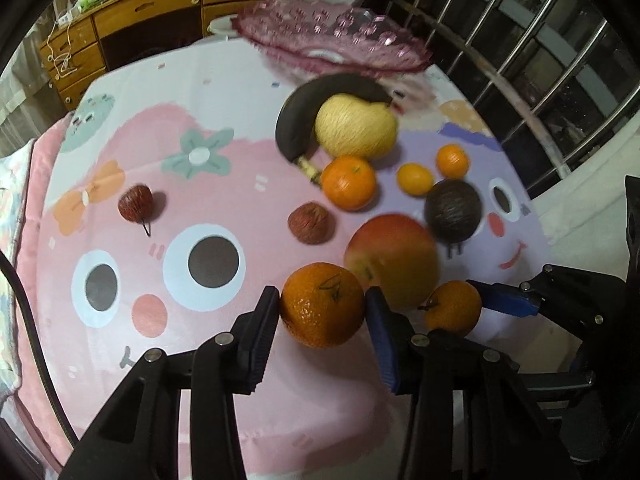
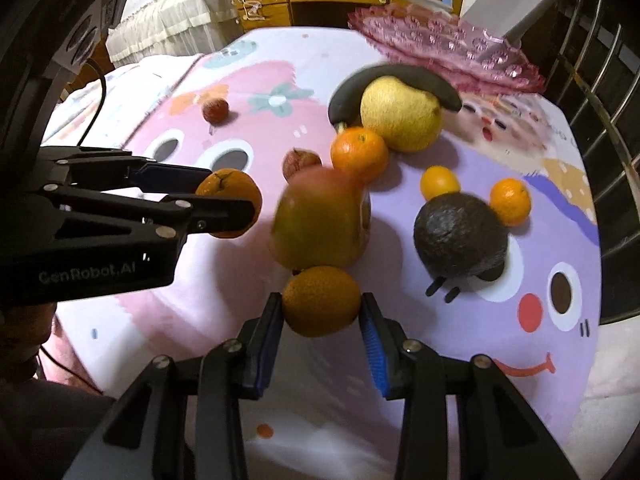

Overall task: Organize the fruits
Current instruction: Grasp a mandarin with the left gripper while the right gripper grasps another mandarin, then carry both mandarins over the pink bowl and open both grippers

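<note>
My left gripper is shut on a large orange with a pen mark on its skin, the pads pressing both sides. In the right wrist view the left gripper and that orange show at the left. My right gripper is shut on a smaller mandarin. The left wrist view shows this mandarin beside a blue finger. Just beyond both grippers lies a mango.
On the cartoon tablecloth lie an avocado, a pear, a dark banana, another orange, two small mandarins and two red fruits. A pink glass plate stands at the far edge. Metal bars run along the right.
</note>
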Action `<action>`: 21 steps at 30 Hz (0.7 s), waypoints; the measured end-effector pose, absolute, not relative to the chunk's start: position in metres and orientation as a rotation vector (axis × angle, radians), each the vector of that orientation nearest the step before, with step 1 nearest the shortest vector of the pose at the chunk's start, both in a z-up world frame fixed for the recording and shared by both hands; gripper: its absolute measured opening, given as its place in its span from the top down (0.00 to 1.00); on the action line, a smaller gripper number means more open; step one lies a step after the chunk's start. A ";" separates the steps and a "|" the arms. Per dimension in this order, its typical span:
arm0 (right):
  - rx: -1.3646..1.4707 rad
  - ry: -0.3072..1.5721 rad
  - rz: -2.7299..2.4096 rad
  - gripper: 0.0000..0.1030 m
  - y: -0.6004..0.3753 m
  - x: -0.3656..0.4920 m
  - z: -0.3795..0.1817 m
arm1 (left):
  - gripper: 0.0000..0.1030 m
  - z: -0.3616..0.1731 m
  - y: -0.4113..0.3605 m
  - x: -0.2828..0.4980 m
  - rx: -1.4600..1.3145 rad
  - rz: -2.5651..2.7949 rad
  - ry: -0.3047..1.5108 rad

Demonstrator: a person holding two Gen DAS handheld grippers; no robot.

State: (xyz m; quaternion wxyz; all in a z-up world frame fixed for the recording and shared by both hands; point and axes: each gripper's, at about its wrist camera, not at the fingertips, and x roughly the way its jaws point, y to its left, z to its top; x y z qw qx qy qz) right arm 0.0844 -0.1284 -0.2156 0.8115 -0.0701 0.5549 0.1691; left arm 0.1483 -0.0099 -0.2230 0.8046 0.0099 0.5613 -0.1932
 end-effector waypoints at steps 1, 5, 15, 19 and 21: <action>-0.147 1.172 0.364 0.62 -0.130 0.083 -0.207 | 0.59 -0.216 -0.010 0.148 0.018 -0.419 1.193; -0.122 1.110 0.363 0.62 -0.135 0.085 -0.171 | 0.59 -0.178 -0.015 0.150 0.014 -0.435 1.136; -0.075 0.917 0.318 0.62 -0.163 0.124 -0.078 | 0.59 -0.085 -0.048 0.188 0.023 -0.489 0.967; -0.043 0.863 0.286 0.62 -0.180 0.152 -0.061 | 0.59 -0.068 -0.061 0.214 0.032 -0.498 0.934; -0.026 0.850 0.274 0.62 -0.188 0.167 -0.060 | 0.59 -0.068 -0.067 0.231 0.038 -0.494 0.936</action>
